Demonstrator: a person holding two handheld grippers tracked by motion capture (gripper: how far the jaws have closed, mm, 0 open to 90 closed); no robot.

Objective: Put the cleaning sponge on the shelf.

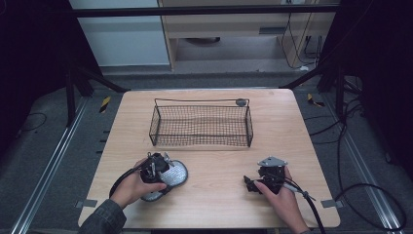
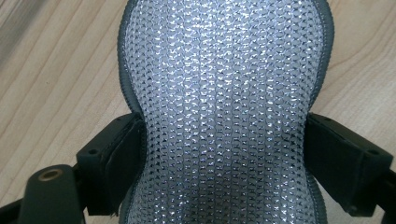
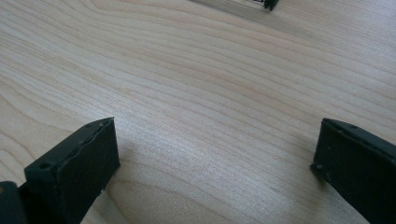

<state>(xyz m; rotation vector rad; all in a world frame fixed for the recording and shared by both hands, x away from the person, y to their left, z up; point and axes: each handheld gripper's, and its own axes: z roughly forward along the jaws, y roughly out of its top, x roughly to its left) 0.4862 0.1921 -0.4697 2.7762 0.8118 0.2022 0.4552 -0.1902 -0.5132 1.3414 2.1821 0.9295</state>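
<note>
— Left gripper (image 2: 224,154) status?
— I've got it clamped on the waist of the silver mesh, grey-edged insole (image 2: 224,93), lying on the table nearer me than the black wire basket (image 1: 201,126).
— Right gripper (image 3: 215,172)?
— Jaws wide, holding nothing.

One silver mesh insole (image 2: 224,112), one wire basket (image 1: 201,124), two tools.

We find no readable text, label, brand or number anywhere: none on the insole (image 2: 224,112), the basket (image 1: 201,126) or the worktop (image 1: 214,195). Yellow-black hazard tape (image 1: 105,104) on the floor is the sole marking we see, wordless.
</note>
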